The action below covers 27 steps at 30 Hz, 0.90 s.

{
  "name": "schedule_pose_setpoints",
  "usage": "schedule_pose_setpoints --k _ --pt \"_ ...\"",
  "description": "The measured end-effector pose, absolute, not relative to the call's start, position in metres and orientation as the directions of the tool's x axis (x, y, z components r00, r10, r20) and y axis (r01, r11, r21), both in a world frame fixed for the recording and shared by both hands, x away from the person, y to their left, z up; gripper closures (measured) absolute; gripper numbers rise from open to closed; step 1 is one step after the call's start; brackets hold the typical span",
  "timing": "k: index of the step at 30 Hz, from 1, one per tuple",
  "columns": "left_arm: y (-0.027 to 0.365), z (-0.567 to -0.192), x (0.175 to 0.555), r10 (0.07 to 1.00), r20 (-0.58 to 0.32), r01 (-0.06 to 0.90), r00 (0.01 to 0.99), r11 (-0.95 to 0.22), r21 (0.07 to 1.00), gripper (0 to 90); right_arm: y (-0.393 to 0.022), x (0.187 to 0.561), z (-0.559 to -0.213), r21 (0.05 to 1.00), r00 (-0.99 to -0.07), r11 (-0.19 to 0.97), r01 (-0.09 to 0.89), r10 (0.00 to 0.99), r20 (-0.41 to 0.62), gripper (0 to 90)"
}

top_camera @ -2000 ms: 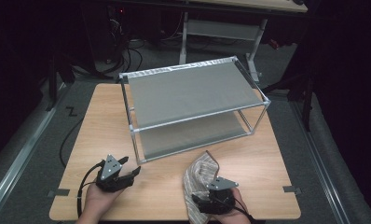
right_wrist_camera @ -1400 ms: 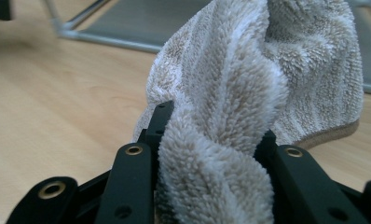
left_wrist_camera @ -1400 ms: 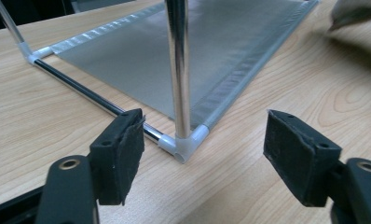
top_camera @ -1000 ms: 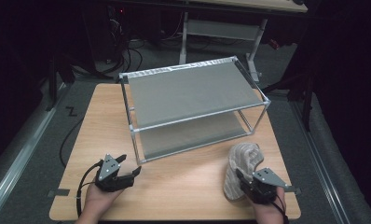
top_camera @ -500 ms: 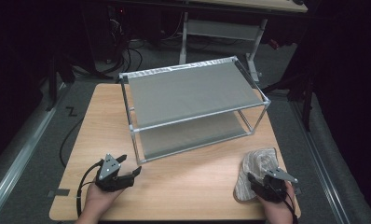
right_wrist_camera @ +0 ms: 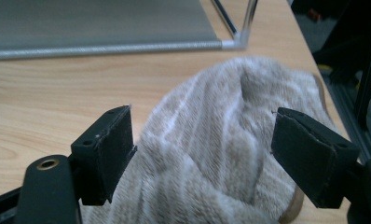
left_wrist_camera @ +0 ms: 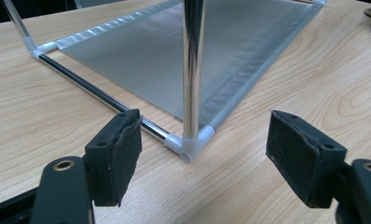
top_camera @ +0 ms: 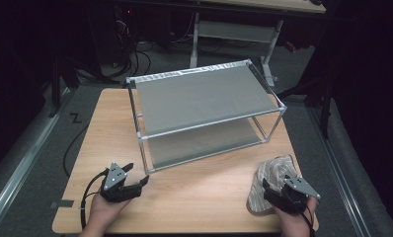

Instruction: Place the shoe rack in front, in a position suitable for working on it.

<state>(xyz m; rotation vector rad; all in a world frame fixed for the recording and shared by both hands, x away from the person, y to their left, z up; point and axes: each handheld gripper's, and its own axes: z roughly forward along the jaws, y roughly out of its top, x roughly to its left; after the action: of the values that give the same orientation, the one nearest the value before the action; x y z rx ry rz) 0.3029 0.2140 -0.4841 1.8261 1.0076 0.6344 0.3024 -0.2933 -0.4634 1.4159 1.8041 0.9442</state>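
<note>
A fuzzy grey-beige striped slipper [top_camera: 272, 174] lies on the wooden table [top_camera: 194, 195] at the front right, close to the right edge. My right gripper [top_camera: 269, 191] sits just behind it. In the right gripper view the slipper [right_wrist_camera: 221, 140] lies between the jaws of my right gripper [right_wrist_camera: 202, 128], which have just been opening and now stand wide, not pressing on it. My left gripper [top_camera: 137, 174] rests at the front left, open with nothing between its jaws. In the left gripper view my left gripper [left_wrist_camera: 204, 140] faces the rack's near corner post [left_wrist_camera: 193, 70].
A two-shelf rack [top_camera: 212, 123] of chrome tubes and grey fabric stands mid-table; its lower front bar [right_wrist_camera: 104, 46] runs just beyond the slipper. Bare wood lies between my two hands. The table's right edge [top_camera: 310, 197] is close to the slipper, with dark floor and cables beyond.
My right gripper carried the slipper from the front middle to the front right of the table, and its jaws have spread apart. The left gripper has kept still.
</note>
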Motion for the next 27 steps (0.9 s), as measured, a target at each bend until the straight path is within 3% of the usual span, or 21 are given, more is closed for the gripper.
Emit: schedule_pose_setpoints --k 18,27 --pt "0.213 -0.484 0.303 0.846 -0.001 0.379 0.534 -0.238 0.894 27.4 -0.281 0.292 -0.453 0.896 -0.229 0.173 0.410 0.970 -0.082 32.8" --pt "0.213 -0.469 0.302 0.885 -0.025 0.367 0.465 -0.167 0.915 40.1 -0.279 0.288 -0.446 0.908 -0.223 0.170 0.382 0.971 -0.088 32.9"
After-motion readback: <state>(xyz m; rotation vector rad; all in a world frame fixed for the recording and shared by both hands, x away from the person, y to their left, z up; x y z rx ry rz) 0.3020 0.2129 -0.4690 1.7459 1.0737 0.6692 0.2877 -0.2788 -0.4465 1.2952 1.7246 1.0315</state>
